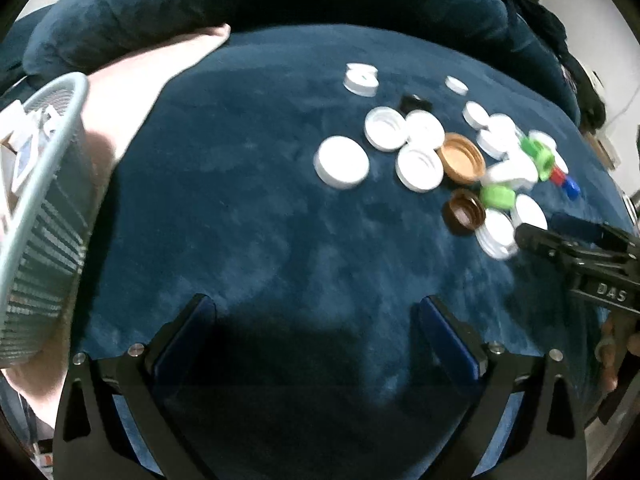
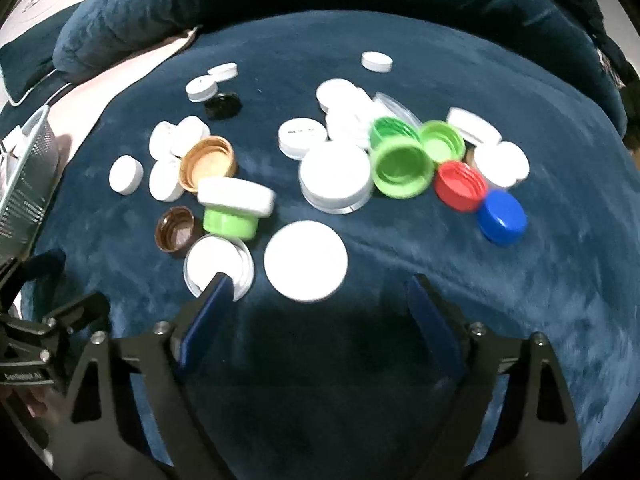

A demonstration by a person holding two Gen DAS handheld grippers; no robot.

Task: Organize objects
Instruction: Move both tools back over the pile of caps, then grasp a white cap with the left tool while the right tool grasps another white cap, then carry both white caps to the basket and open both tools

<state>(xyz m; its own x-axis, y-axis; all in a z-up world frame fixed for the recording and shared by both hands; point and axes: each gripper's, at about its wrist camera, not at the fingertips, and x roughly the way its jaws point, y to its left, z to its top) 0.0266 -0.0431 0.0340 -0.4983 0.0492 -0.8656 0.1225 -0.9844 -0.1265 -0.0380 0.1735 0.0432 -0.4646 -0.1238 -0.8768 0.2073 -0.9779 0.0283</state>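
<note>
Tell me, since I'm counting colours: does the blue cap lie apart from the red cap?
No: in the right wrist view the blue cap lies against the red cap.

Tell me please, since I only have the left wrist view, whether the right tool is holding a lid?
Observer: No, the right tool is open with nothing gripped.
Operator: What lies nearest to it?
Observer: A large white lid, flat side up, sits just past its fingertips.
Operator: Is anything beside that lid?
Observer: An upturned white lid, partly hidden behind one of the tool's fingers.
</note>
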